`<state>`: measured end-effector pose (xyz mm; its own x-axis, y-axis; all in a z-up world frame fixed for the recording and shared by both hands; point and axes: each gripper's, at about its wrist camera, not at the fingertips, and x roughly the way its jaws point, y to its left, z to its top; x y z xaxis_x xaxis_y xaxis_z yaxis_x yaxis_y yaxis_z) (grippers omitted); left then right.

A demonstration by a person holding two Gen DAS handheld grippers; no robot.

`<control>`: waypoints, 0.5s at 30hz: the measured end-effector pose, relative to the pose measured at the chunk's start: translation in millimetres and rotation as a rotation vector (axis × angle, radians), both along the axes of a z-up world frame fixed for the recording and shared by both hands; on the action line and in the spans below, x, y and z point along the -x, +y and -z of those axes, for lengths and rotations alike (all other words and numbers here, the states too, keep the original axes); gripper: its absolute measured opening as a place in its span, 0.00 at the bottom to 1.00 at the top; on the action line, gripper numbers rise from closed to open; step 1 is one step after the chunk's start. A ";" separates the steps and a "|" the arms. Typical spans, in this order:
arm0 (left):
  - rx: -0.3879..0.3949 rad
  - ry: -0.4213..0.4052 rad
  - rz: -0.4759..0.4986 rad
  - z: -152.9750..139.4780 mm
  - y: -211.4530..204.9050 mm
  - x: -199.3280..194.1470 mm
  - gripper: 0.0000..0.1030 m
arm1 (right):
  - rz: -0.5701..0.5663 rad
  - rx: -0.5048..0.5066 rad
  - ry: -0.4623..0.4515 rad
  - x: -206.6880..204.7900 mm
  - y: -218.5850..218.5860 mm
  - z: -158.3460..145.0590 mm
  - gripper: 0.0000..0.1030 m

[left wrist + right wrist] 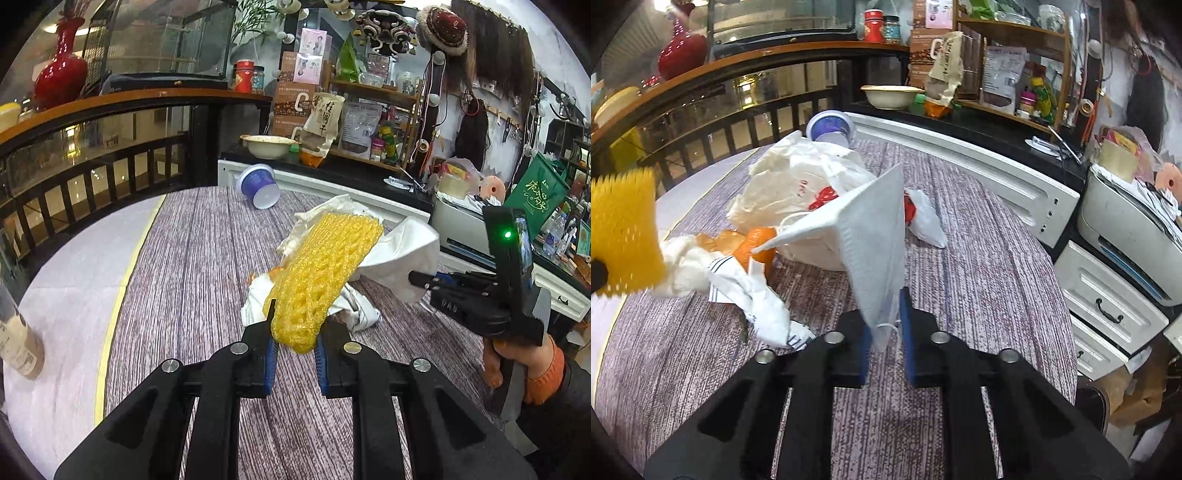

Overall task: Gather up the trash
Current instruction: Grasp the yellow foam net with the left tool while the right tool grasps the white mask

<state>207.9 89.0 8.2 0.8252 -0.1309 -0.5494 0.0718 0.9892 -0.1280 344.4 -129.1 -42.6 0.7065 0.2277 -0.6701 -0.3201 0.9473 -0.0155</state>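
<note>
Two pieces are in my grip so far: my left gripper [293, 332] pinches the yellow foam net [325, 273] by its lower end, and my right gripper [884, 325] clamps a corner of the white face mask [871, 240], both lifted above the table [979, 258]. Left, I judge: the plastic bag [798, 184], crumpled paper [753, 295], orange peel [755, 245] and tipped cup [831, 127].
</note>
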 end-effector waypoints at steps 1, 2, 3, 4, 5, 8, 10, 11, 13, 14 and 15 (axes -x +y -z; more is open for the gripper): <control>0.004 0.006 0.000 1.8 0.9 0.7 0.16 | 0.004 -0.002 -0.003 1.6 -1.0 -0.6 0.06; 0.007 0.012 0.000 3.5 0.9 1.6 0.16 | 0.009 -0.007 -0.005 2.7 -3.6 -1.5 0.05; 0.013 0.017 0.001 4.9 0.7 2.1 0.16 | 0.016 -0.019 -0.009 5.0 -9.0 -3.5 0.04; 0.018 0.019 0.003 6.4 0.6 4.9 0.16 | 0.022 -0.027 -0.013 6.4 -12.3 -5.0 0.04; 0.022 0.021 0.006 6.6 -0.3 6.4 0.16 | 0.029 -0.033 -0.022 9.0 -16.9 -6.9 0.04; 0.021 0.015 0.010 6.5 -4.5 12.1 0.16 | 0.042 -0.036 -0.052 18.1 -26.6 -11.9 0.03; 0.028 0.011 0.013 5.0 -6.5 15.1 0.16 | 0.054 -0.046 -0.069 25.7 -36.5 -16.0 0.03; 0.031 0.009 0.016 4.5 -7.4 16.8 0.16 | 0.057 -0.056 -0.069 29.5 -41.9 -17.8 0.03; 0.033 0.004 0.022 2.7 -12.0 20.2 0.16 | 0.063 -0.070 -0.070 37.1 -51.1 -21.0 0.03; 0.035 0.003 0.025 2.3 -14.0 21.6 0.16 | 0.067 -0.075 -0.075 42.0 -56.2 -22.8 0.03; 0.037 0.004 0.030 2.5 -16.5 23.0 0.16 | 0.070 -0.079 -0.079 46.6 -60.8 -24.3 0.03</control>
<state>184.9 72.5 5.7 0.8185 -0.1761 -0.5469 0.1011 0.9812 -0.1646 297.8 -189.9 -18.2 0.7722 0.2257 -0.5940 -0.2538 0.9665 0.0372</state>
